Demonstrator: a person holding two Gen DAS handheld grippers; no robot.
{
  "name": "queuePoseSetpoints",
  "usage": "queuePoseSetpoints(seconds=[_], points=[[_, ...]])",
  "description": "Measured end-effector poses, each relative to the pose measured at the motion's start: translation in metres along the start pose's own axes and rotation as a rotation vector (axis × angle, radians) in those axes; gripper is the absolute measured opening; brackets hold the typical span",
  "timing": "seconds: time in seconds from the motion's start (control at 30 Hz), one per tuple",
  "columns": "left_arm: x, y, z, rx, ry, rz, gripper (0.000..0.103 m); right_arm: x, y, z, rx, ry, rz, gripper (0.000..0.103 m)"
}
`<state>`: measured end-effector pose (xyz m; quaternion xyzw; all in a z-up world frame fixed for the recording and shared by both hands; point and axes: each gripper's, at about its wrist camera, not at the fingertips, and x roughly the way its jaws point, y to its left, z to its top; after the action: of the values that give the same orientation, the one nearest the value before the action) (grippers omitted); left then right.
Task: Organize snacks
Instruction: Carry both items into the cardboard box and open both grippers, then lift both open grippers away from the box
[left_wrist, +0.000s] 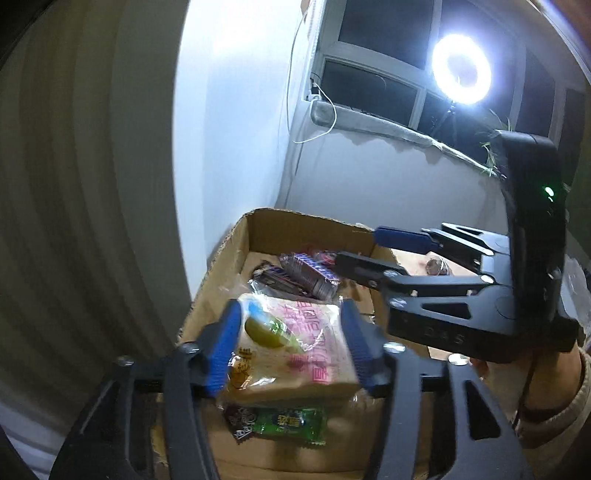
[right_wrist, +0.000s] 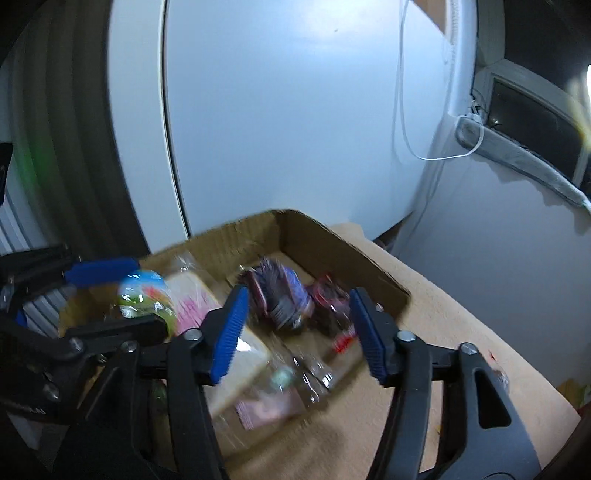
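Firmly, left gripper (left_wrist: 291, 341) jaws clamp bread packet (left_wrist: 295, 347), right gripper (right_wrist: 299, 328) jaws wide, empty

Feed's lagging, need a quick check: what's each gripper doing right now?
Left gripper: closed on the bread packet, above the cardboard box.
Right gripper: open, holding nothing, over the box.

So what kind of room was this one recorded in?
Probably a home room at night set up for filming: a dark-paned window with a lit white ring light beside it, and an open brown cardboard box of packaged snacks.
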<state>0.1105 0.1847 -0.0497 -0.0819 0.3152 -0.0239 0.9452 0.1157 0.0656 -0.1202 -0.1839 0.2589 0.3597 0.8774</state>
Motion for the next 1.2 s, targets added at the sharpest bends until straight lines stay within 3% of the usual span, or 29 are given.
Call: queuePoseSetpoints(seconds=[0.03,0.17,0.27,0.4,0.47,0.67,1.2], points=[[-0.002,-0.003,-0.003,0.008,0.001,0.012,0.068,-0.005,-0.001,-0.005,-0.003,0.0,-0.014,0.065],[-0.014,-0.011,-0.009,0.034,-0.001,0.028,0.068,-0.026,-0.006,-0.017,0.032,-0.009,-0.025,0.067],[-0.029,-0.021,-0.008,0.069,-0.029,0.045,0.068,-0.041,-0.007,-0.021,0.048,-0.019,-0.036,0.08],[-0.049,-0.029,-0.007,0.093,-0.068,0.055,0.073,-0.06,-0.003,-0.02,0.063,-0.046,-0.053,0.084],[-0.057,-0.032,-0.005,0.097,-0.081,0.058,0.074,-0.07,0.001,-0.019,0.063,-0.06,-0.061,0.091],[-0.085,-0.028,-0.008,0.096,-0.115,0.072,0.074,-0.09,0.012,-0.017,0.055,-0.08,-0.073,0.097],[-0.109,-0.043,-0.011,0.113,-0.146,0.058,0.081,-0.124,0.016,-0.036,0.068,-0.081,-0.11,0.098]])
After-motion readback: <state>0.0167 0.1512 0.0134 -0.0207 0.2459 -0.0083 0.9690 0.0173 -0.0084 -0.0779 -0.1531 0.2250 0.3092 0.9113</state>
